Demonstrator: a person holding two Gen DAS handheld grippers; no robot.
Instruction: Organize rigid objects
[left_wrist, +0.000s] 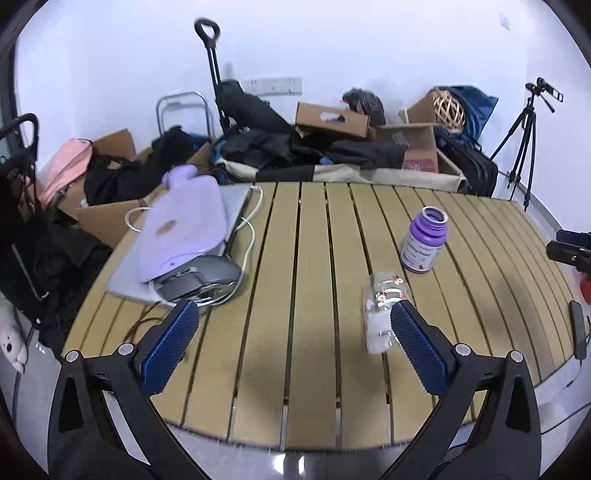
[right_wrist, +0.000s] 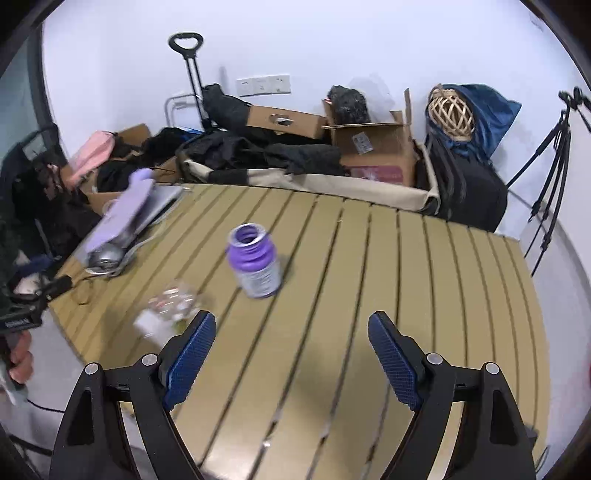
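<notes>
Your clear plastic bottle (left_wrist: 384, 314) lies on its side on the slatted bench (left_wrist: 280, 280), long axis running away from your left hand-held gripper (left_wrist: 291, 325) with the white-capped end toward you, and it sits just inside the right finger – whether the pad touches it you cannot tell. Both that gripper and your right hand-held gripper (right_wrist: 291, 334) are spread wide and hold nothing. The purple jar (right_wrist: 255, 266) stands upright with its mouth uncovered, ahead of the right gripper and a little left – its contents are not visible – and the clear bottle is a blur beside that gripper's left finger.
</notes>
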